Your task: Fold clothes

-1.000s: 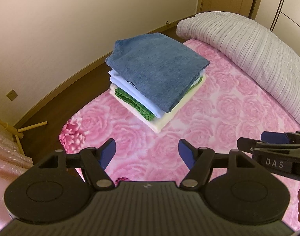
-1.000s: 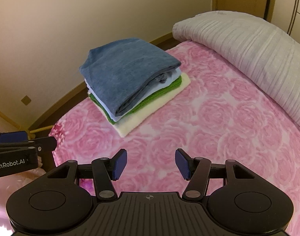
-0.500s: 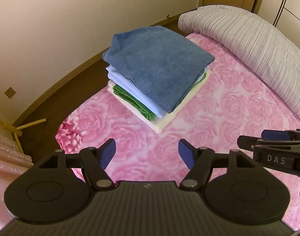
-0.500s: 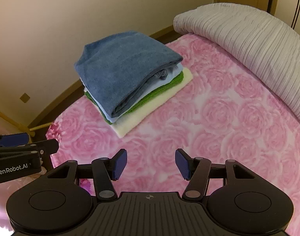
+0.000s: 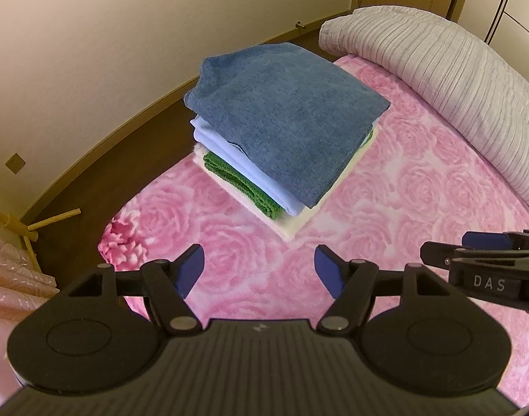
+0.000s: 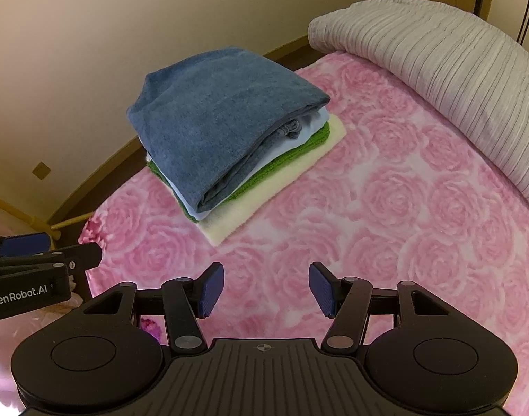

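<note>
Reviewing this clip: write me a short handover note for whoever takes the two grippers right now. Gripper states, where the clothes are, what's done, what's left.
Left gripper: open, empty, above the pink blanket.
Right gripper: open, empty, beside it.
Clothes: one stack on the blanket, near its edge by the wall: blue garment on top, then light blue piece, green piece, cream piece at the bottom.
Done: all four lie folded and stacked.
Left: no unfolded clothes in view; perhaps square up the stack.
</note>
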